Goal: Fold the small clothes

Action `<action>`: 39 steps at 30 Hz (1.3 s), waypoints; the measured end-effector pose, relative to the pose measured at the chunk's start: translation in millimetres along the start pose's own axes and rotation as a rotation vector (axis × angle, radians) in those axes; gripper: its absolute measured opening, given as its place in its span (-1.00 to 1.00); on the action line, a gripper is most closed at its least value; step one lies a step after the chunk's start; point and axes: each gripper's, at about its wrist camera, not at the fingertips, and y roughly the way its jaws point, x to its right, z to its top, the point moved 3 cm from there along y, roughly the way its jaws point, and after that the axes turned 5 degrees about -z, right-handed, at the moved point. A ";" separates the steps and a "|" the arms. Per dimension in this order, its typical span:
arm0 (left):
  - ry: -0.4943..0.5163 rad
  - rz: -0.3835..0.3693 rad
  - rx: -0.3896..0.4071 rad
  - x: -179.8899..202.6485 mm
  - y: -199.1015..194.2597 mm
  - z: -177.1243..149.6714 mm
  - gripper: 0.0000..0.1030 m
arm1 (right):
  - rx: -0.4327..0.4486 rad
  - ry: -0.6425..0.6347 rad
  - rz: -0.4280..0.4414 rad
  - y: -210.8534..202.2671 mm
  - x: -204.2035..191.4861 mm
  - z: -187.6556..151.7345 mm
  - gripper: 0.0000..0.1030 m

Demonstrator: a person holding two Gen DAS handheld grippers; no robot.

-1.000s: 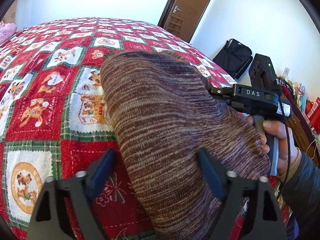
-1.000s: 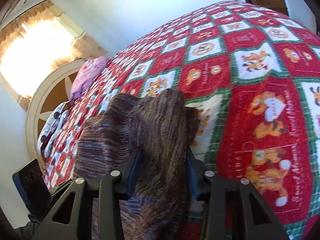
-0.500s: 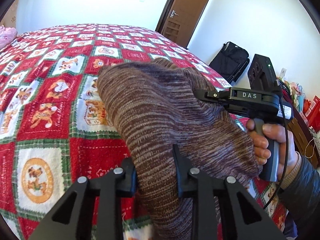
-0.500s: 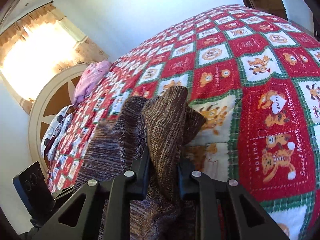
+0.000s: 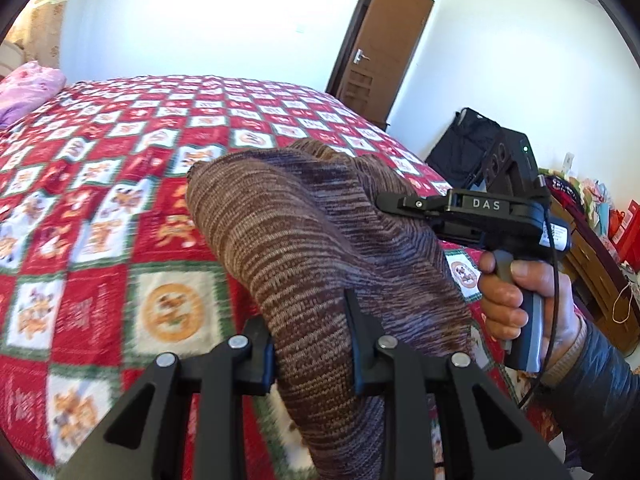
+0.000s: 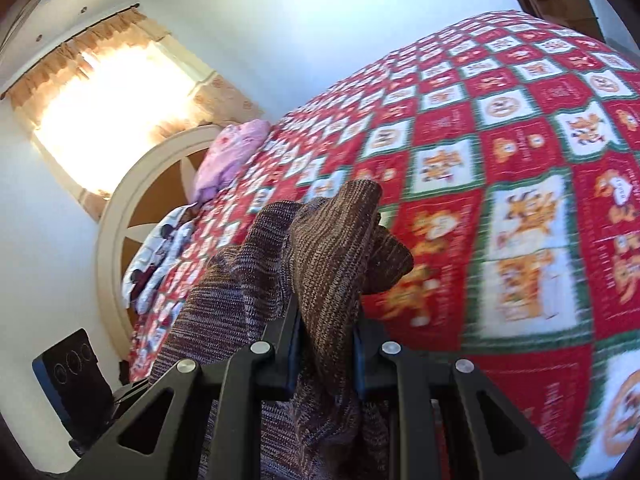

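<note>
In the left wrist view, a bed fills the left side, covered by a quilt (image 5: 100, 208) of red, white and green squares printed with orange cartoon bears; the print is blurred. A pink, soft pillow (image 5: 28, 92) lies at its far left corner. At centre, the left tool (image 5: 312, 354) — matte black, with angular struts and round silver bolts — is clamped narrowly on a thick fold of a brown knitted garment (image 5: 304, 248). The knit is ribbed in fine streaks of tan, dark brown and grey, and it bulges up off the quilt in a rounded hump between the two tools. To the right, the right hand (image 5: 516, 300) grips the handle of the right tool (image 5: 384, 202), whose flat black fingers bite into the garment's far edge. Behind stand a brown wooden door (image 5: 384, 48) and a black bag (image 5: 460, 148) against the white wall.

In the right wrist view, a bright curtained window (image 6: 108, 88) and a round cream headboard (image 6: 120, 216) sit at left. At centre the right tool (image 6: 326, 354) pinches a bunched, rumpled ridge of the knit — the quilt spreads away to the right.
</note>
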 end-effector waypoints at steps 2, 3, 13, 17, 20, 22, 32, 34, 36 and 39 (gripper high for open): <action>-0.009 0.014 0.013 -4.7 -12.3 -3.3 -0.45 | -0.007 -0.007 0.025 3.8 -13.9 -4.9 -0.59; -0.014 0.022 0.018 -7.5 -18.4 -5.4 -0.45 | -0.010 -0.011 0.033 5.8 -19.2 -6.8 -0.59; -0.059 0.087 0.066 -35.3 -63.5 -26.1 -0.45 | -0.053 -0.050 0.107 34.6 -75.9 -27.9 -0.59; -0.077 0.122 0.083 -47.8 -81.6 -35.4 -0.45 | -0.076 -0.075 0.140 50.2 -103.5 -36.4 -0.59; -0.084 0.155 0.099 -56.8 -96.1 -43.1 -0.45 | -0.092 -0.089 0.159 61.6 -121.7 -41.3 -0.59; -0.099 0.172 0.109 -65.9 -105.1 -47.1 -0.45 | -0.105 -0.095 0.171 69.4 -132.6 -44.7 -0.59; -0.141 0.255 0.140 -101.2 -140.2 -68.4 -0.45 | -0.171 -0.162 0.220 107.6 -191.7 -59.9 -0.60; -0.148 0.267 0.146 -106.9 -146.1 -71.2 -0.45 | -0.181 -0.176 0.224 112.5 -199.5 -61.6 -0.60; -0.156 0.278 0.154 -112.8 -151.6 -72.9 -0.45 | -0.192 -0.188 0.226 122.5 -209.9 -61.9 -0.60; -0.167 0.289 0.164 -120.3 -160.1 -76.7 -0.45 | -0.204 -0.199 0.230 132.3 -220.9 -65.9 -0.60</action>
